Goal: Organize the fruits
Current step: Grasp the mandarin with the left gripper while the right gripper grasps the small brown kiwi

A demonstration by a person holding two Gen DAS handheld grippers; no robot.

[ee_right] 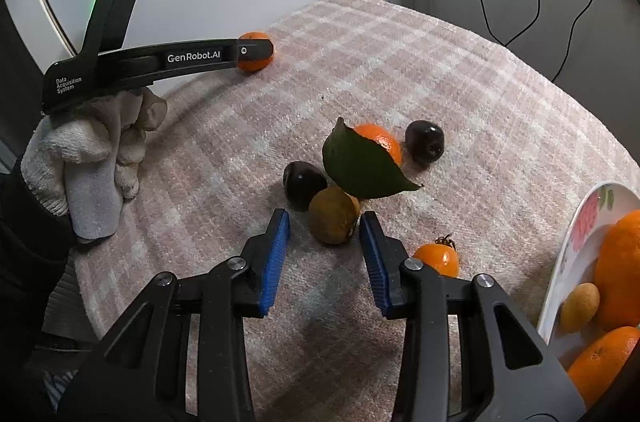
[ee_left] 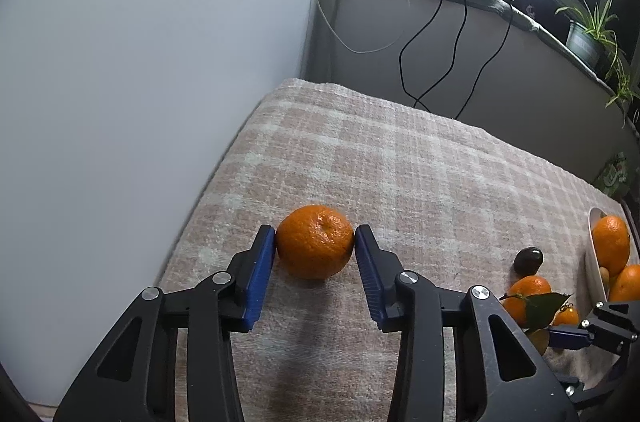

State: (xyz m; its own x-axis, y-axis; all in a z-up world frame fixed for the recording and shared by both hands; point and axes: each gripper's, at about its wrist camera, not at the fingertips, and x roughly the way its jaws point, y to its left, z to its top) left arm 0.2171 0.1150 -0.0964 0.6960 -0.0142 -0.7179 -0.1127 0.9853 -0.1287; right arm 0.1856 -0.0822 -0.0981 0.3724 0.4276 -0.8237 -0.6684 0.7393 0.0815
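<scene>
1. Left wrist view: the left gripper (ee_left: 315, 248) is pinching a dimpled round mandarin (ee_left: 315, 241) near the desk's (ee_left: 400, 158) left edge, pads touching both sides.
2. The right gripper (ee_right: 325, 228) is straddling a dull brown fruit (ee_right: 334, 215), right pad touching, left pad apart.
3. The glossy white plate (ee_right: 576, 242) at the right edge is already holding several fruits; a leafy mandarin (ee_right: 380, 140), two shiny dark fruits (ee_right: 425, 141) and a small tomato (ee_right: 438, 258) are waiting on the woven check cloth.
</scene>
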